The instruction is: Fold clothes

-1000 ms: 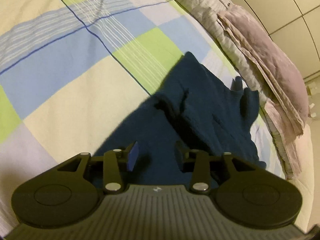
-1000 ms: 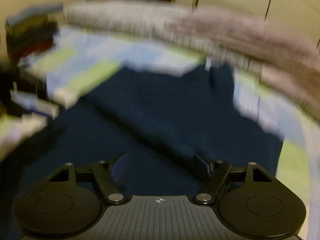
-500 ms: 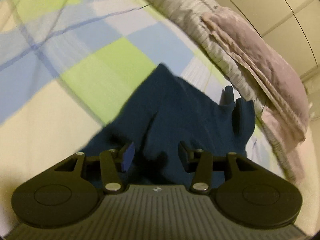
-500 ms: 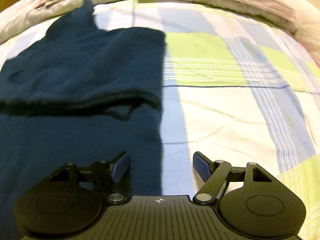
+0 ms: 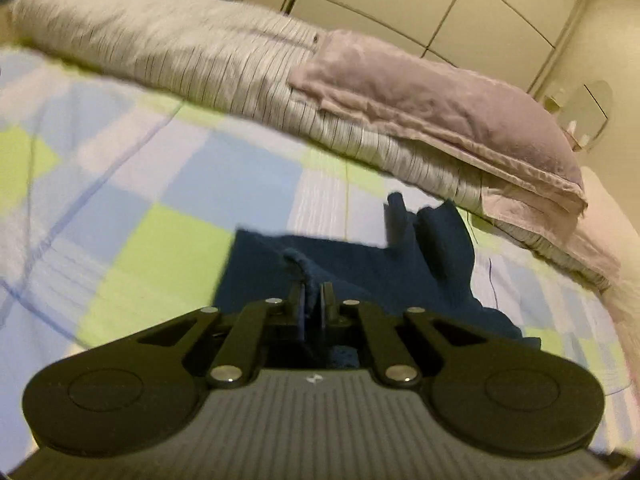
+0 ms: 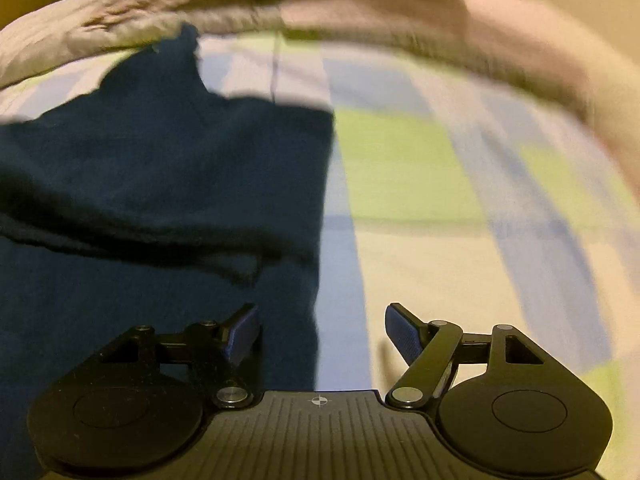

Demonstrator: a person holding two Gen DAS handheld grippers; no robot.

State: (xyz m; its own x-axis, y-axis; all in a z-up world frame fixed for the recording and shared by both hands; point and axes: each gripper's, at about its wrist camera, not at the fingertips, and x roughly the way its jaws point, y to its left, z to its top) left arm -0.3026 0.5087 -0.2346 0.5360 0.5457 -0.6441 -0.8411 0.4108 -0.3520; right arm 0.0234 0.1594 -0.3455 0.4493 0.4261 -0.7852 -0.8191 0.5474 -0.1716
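Observation:
A dark navy garment [image 5: 360, 268] lies partly folded on a checked bed sheet [image 5: 160, 208]. My left gripper [image 5: 313, 300] is shut on a raised fold of the navy garment, which runs up between the pads. In the right wrist view the same garment [image 6: 160, 168] fills the left half, with a folded layer lying over a lower layer. My right gripper [image 6: 322, 328] is open and empty, its jaws straddling the garment's right edge just above the sheet [image 6: 420, 184].
A striped grey quilt [image 5: 200, 64] and a mauve pillow [image 5: 440, 108] lie along the far side of the bed. Cream wardrobe doors [image 5: 440, 4] stand behind. The same bedding shows blurred across the top of the right wrist view [image 6: 320, 0].
My left gripper has closed on a fold of the navy garment; it was open before. My right gripper has swung from over the garment to its right edge and stays open.

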